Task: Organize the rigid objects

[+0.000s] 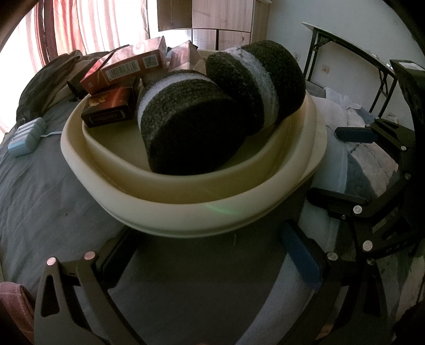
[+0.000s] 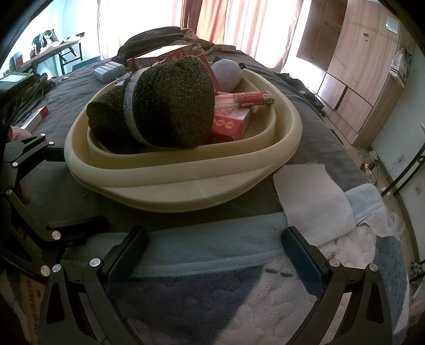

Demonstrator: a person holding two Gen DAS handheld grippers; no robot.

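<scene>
**Cream basin, loaded, sitting on bed**

One oval cream basin (image 1: pixel 186 212), smooth-rimmed, is holding two knitted dark plush rounds (image 1: pixel 191 127) with white bands, several red cardboard boxes (image 1: pixel 124 69), one red lighter (image 2: pixel 252 99). Left gripper (image 1: pixel 209 254) and right gripper (image 2: pixel 212 254) are both hovering spread apart, empty.

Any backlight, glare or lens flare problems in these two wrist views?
Left wrist view: the curtained window behind is blown out, leaving the dark knitted cushions in the cream basin nearly featureless; a faint green flare sits on the rim. Right wrist view: same backlit window, a small flare on the rim, heavy fisheye bending at the edges.
</scene>
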